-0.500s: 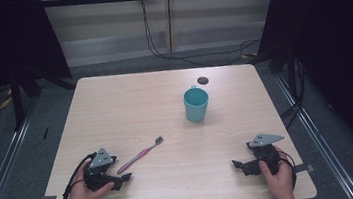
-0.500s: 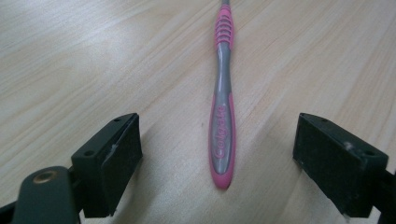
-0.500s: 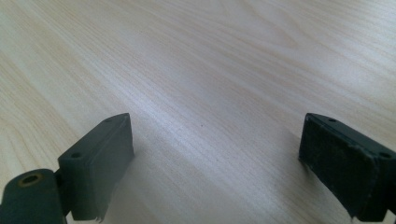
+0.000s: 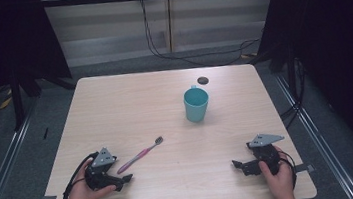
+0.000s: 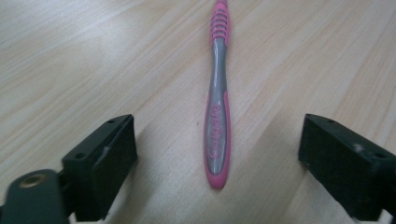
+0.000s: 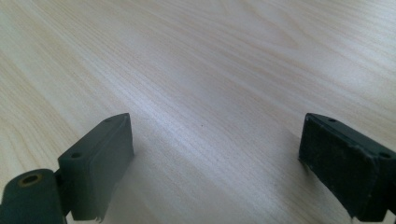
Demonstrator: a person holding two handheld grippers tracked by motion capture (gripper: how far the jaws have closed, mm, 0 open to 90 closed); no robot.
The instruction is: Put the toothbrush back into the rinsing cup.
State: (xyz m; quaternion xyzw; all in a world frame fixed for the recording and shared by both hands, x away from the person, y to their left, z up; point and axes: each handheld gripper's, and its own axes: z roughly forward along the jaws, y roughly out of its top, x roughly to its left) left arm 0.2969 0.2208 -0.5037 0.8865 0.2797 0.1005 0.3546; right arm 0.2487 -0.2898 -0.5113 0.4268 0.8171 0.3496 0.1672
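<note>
In the high view, you rest your left claw [image 4: 123, 178] at the lower left of the frame, low on the table [image 4: 129, 100], with the pink toothbrush [image 4: 140, 155] lying flat just up and to the right of it, its handle end toward the claw and its bristle head pointing toward the centre of the frame; that line-up suits a reach along the handle. Your right claw [image 4: 240, 165] sits at the lower right, well apart from the toothbrush, and it looks parked there to leave the work to the other hand. The teal cup [image 4: 196, 104] stands upright above the centre, handle turned away from you, with a small dark disc [image 4: 203, 80] just beyond it; the cup is probably where the brush is meant to go. In the left gripper view, your left claw [image 5: 219, 154] stands wide, its two black jaws on either side of the toothbrush [image 5: 218, 126], neither touching it; the handle's butt end lies between them in the lower middle of the frame, so closing would catch the thick grip. In the right gripper view, your right claw [image 6: 215, 154] is equally wide, with bare wood grain between the jaws.
</note>
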